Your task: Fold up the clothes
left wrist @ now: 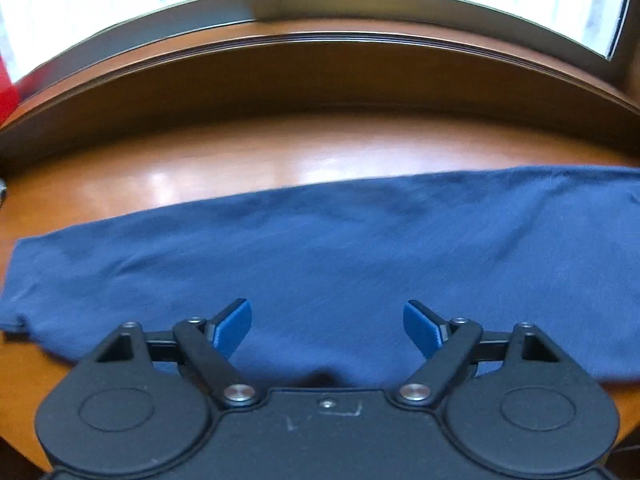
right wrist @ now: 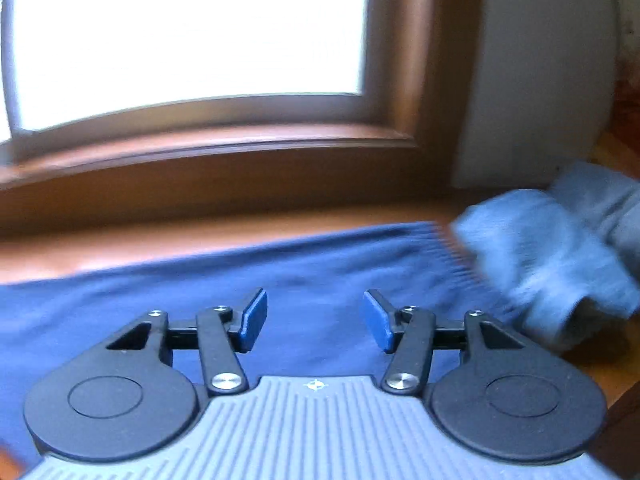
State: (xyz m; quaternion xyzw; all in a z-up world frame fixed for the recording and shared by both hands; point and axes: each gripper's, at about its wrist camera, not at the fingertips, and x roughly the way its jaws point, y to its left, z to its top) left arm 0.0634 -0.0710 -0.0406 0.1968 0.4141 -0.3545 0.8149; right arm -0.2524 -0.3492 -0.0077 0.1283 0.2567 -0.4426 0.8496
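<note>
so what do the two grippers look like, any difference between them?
Both share black linkage arms with silver pivot screws, round black side discs and blue finger pads. The left gripper has a plain matte black body with a small screw and faint scratches. The right gripper has a grey ribbed body bearing a small white crosshair mark. No cables or sleeves visible.

Bright window [left wrist: 120, 8] with brown wooden sill [right wrist: 200, 148] behind glossy wooden table [left wrist: 280, 152].

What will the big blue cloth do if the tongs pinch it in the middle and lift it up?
The dark blue cloth will probably flop and hang down on both sides, since it lies thin, flat and softly wrinkled. It looks light. On the shiny wooden table it may slide when pulled. Both the left tongs and the right tongs are open above it.
</note>
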